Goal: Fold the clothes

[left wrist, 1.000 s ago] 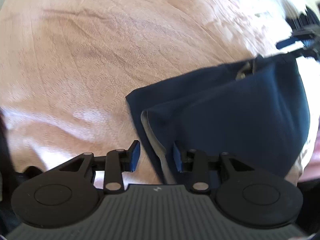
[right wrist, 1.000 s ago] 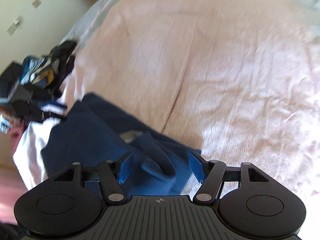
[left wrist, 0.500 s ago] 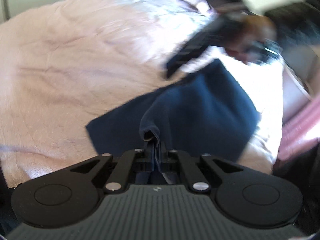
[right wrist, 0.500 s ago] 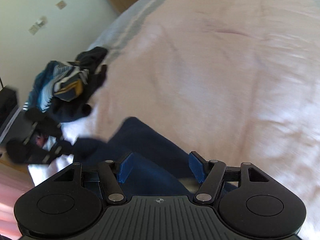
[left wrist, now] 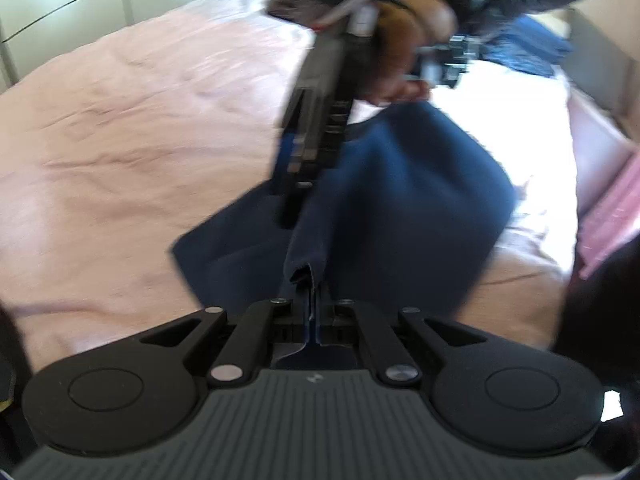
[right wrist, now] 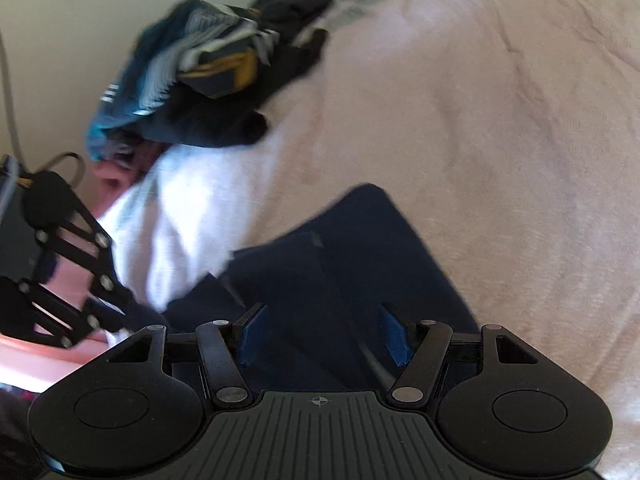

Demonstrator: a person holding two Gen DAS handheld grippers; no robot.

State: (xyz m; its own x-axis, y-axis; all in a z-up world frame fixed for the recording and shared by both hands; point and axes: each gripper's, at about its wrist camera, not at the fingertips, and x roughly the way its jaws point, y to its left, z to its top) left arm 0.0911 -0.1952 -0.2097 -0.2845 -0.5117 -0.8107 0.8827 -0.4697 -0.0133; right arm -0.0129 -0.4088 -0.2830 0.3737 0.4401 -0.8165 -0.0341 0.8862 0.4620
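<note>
Here the bed (left wrist: 132, 128) filled both views, its pink cover rumpled and bright with sun near the person's edge. On it, close to that edge, lay the navy garment (left wrist: 404, 200), partly doubled over itself, one corner drawn up off the cover toward the left camera. Farther off, near the wall, sat a heap (right wrist: 208, 76) of unfolded clothes in teal, black and yellow, well apart from the navy piece.

The step in hand looked like taking hold for a fold. The left tool (left wrist: 311, 312) was fully closed, with a navy hem pinched between its pads, the cloth rising to it in a taut ridge. The right tool (right wrist: 322, 334) stood wide, its blue pads apart and pressing on nothing; it hung over the garment, pointed steeply down, with dark cloth below the gap but not caught. From the left camera the same tool showed from above as a blurred dark bar across the garment, with a hand (left wrist: 394, 56) on its grip.

The next move, as I judged it, called for the right tool to settle on a matching edge or corner and close there, so that both could lift and carry the cloth over evenly. Blur hid which edge lay under it.
</note>
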